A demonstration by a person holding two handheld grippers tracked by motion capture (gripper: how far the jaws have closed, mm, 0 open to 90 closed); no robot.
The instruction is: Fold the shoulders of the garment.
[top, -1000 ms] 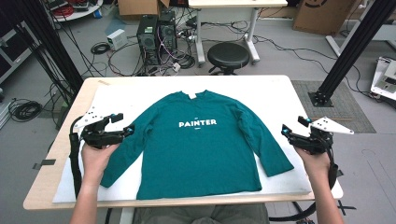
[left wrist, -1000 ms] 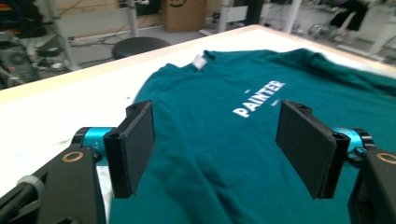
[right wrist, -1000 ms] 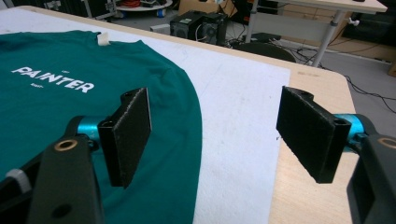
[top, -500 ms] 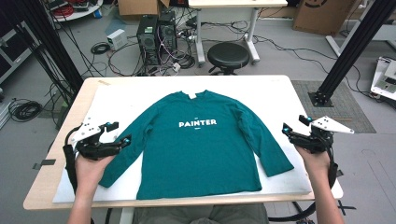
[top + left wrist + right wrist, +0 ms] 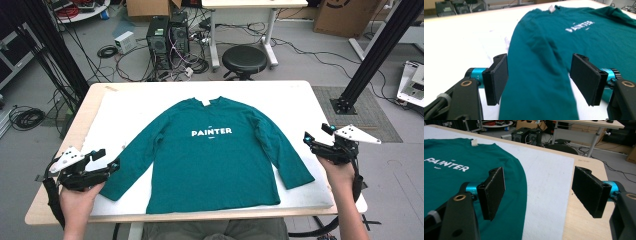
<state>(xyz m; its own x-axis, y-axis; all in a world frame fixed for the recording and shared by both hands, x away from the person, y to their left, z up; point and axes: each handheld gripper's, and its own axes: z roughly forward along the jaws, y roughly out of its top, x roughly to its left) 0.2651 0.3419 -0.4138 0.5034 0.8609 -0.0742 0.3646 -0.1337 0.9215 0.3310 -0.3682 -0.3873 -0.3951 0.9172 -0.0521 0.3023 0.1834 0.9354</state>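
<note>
While both tongs gape wide, the left tongs point(image 5: 537, 80) at the shirt's point(image 5: 220, 155) seven o'clock sleeve could grab crooked and bunch it.

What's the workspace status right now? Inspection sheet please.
Surface: wooden table with a white mat over most of it.
Job's things: teal shirt lying flat, front up, PAINTER print showing, both sleeves spread out and down.
Clutter: nothing seen on the mat besides the shirt.
Grippers: left claw open, jaws straddling the left sleeve near its cuff, not closed on it. Right claw open, over the mat at the table's right edge, beside the right sleeve.
Cables: a black cable hangs from each claw past the table's near edge; loose cables on the floor.
Surroundings: two PC towers, a black stool, a second desk, cardboard boxes, black frame posts.
</note>
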